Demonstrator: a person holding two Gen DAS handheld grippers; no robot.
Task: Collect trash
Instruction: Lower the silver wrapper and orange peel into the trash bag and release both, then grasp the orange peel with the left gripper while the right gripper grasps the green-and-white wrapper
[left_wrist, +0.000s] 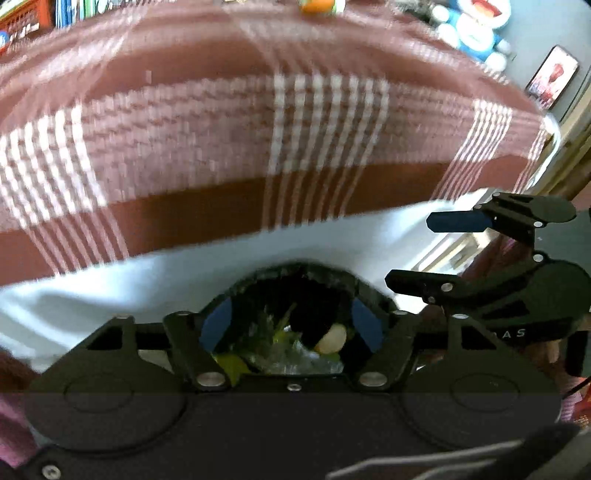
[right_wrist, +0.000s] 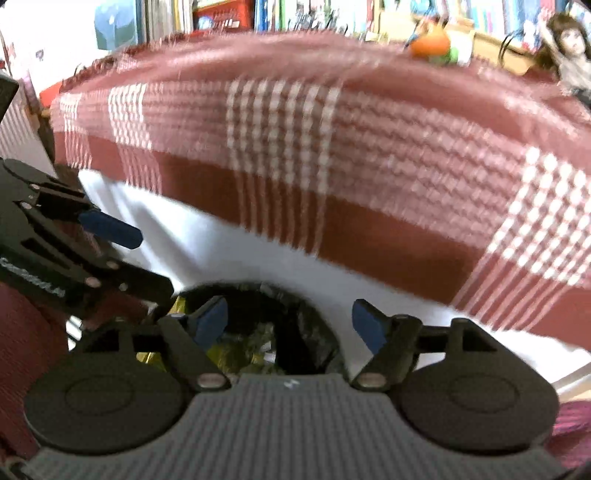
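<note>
We hold both grippers over the mouth of a black trash bag (left_wrist: 295, 284) that hangs in front of the table edge. The left gripper (left_wrist: 291, 325) has its blue-padded fingers spread, one on each side of the opening, with nothing pinched between them. Down inside the bag we see the trash (left_wrist: 288, 347): green and yellow scraps, crumpled clear plastic and a pale rounded piece (left_wrist: 332, 339). The right gripper (right_wrist: 290, 321) is also spread wide above the same bag, its blue pads (right_wrist: 212, 319) clear of the rim as far as we can tell, and nothing is held. In the left wrist view the right gripper shows at the right side, just beside the bag mouth; in the right wrist view the left gripper sits at the left. Behind the bag a white cloth (left_wrist: 110, 288) hangs down, and over it lies a red and white checked tablecloth (left_wrist: 221, 122). At the far edge sits an orange and green toy (right_wrist: 432, 46), blurred
</note>
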